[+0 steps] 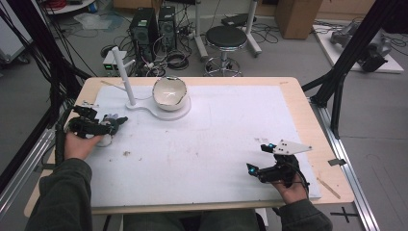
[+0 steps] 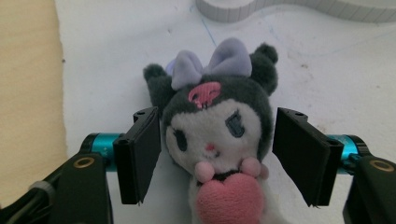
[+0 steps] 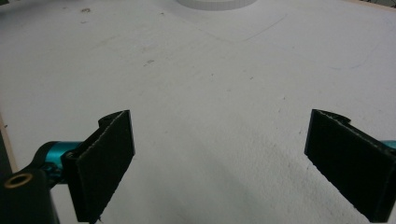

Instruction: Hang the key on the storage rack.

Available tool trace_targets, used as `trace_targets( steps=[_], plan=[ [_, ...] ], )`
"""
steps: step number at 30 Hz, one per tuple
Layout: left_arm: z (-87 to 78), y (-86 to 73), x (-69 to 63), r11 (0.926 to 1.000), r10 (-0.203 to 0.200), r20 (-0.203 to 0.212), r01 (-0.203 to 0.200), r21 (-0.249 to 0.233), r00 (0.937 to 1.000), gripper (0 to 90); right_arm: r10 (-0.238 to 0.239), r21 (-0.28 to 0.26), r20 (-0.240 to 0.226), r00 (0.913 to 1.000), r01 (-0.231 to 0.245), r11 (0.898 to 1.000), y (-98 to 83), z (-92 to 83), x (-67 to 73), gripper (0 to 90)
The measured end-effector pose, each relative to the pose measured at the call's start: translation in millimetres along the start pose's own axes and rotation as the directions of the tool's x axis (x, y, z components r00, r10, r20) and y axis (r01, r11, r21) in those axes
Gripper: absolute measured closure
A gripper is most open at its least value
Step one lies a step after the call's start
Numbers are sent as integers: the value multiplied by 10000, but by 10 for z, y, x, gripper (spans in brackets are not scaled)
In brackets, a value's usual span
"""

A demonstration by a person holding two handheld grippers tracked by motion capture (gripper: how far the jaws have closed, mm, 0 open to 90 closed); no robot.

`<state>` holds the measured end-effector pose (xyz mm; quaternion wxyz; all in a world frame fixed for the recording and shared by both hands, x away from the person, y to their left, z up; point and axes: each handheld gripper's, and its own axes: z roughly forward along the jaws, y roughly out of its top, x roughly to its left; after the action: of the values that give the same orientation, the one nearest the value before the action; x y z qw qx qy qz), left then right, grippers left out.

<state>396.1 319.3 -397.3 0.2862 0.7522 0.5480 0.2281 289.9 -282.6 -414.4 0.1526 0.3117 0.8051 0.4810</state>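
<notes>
A plush toy (image 2: 217, 126) with a dark hood, a lilac bow and a pink heart lies face up on the white mat (image 1: 216, 134) at the table's left side. My left gripper (image 2: 215, 119) is open around its head. The left jaw sits against the plush and the right jaw stands a little apart. In the high view the left gripper (image 1: 113, 127) covers most of the plush (image 1: 106, 139). My right gripper (image 1: 259, 157) rests open near the front right of the mat. In its own view the right gripper (image 3: 222, 121) has nothing between its jaws.
A white stand (image 1: 122, 72) with an upright post and a flat base holds a white bowl (image 1: 169, 91) at the back of the mat. The base's rim (image 2: 289, 9) lies just beyond the plush. Bare wooden table edge (image 1: 308, 115) borders the mat.
</notes>
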Motion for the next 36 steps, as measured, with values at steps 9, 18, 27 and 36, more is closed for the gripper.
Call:
trace_targets(
  steps=[9,18,27,36],
  plan=[
    [101,-34,-12,9991,7,-74,-3,431,10000,333,-37,1,-25,10000,37,10000,0,1,-6,75],
    [131,-37,-20,9984,29,-171,-19,563,9998,348,-34,-74,7,10000,34,10000,0,-6,-12,74],
    [131,-37,-47,9973,288,-291,-267,687,9992,448,17,-85,-12,10000,-17,10000,2,-15,-12,74],
    [108,-36,-77,9966,560,-417,-533,634,9976,500,13,-108,-15,10000,-13,9999,1,-21,-15,74]
  ],
)
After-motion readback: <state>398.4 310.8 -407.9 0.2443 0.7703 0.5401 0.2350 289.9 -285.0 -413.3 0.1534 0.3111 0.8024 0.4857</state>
